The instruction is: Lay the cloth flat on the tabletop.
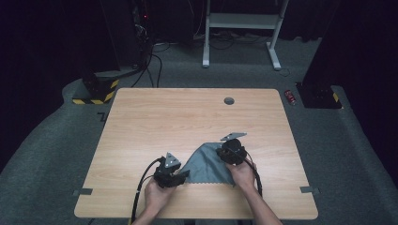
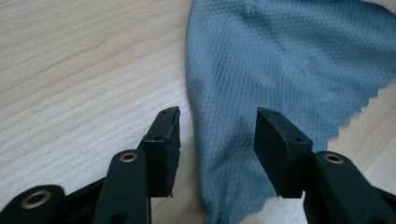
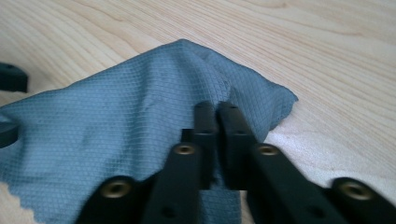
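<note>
My right gripper (image 3: 217,109) sits pressed together over the far part of the grey cloth (image 3: 116,140), its jaws meeting with no gap. Whether a fold is caught between the pads I cannot tell, since the tips bury themselves in a raised ridge of fabric there. My left gripper (image 2: 217,135) stands spread, a narrow tail of the cloth (image 2: 280,60) lying between the pads without either one pressing on it.

The cloth (image 1: 206,164) lies on the wooden table (image 1: 155,117), near my edge and a little right of the middle, bunched into a rough triangle between my two hands.

I judge it light and thoroughly limp: a thin woven wiping cloth with a fine diamond texture and a zigzag-cut hem, which will sag, crease and trail from wherever it is lifted. It should not slip much, as the weave gives the pads some bite, and nothing about it can break. The best hold, to my eye, is at a corner or along the hem, one gripper at each end, so that it hangs flat rather than balling up.
</note>
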Action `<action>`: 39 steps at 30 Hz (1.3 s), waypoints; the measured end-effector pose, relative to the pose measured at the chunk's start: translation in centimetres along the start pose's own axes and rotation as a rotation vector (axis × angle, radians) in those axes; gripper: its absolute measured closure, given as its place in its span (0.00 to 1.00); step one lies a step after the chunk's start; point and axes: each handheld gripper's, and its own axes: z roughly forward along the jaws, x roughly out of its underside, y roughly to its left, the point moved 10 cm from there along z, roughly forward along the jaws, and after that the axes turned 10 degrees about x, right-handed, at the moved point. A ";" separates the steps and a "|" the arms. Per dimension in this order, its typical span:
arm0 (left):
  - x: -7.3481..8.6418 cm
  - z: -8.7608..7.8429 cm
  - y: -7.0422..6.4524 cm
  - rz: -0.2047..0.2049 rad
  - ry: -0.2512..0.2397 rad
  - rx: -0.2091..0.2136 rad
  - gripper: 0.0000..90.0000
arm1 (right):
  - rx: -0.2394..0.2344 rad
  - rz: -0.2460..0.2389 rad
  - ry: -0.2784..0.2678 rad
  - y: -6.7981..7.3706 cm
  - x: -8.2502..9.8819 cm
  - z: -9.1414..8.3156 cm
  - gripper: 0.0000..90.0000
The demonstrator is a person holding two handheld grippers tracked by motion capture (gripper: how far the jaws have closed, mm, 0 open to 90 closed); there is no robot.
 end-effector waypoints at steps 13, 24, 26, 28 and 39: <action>-3.1 2.1 0.5 -0.044 0.004 0.032 0.56 | -0.029 -0.308 -0.045 3.5 5.2 -3.4 0.99; -3.4 4.4 -0.3 -0.046 0.056 0.087 0.65 | 0.007 -0.222 0.005 1.1 7.5 -3.2 0.99; -3.4 4.5 -0.5 -0.043 0.055 0.096 0.72 | 0.009 -0.202 0.006 0.8 7.5 -2.9 0.99; -3.5 4.8 -1.0 -0.001 0.085 0.106 0.83 | 0.022 -0.195 0.004 0.8 7.3 -2.7 0.99; -6.3 1.7 0.5 0.035 0.020 0.070 0.98 | 0.029 -0.173 -0.018 1.5 5.5 -1.2 0.99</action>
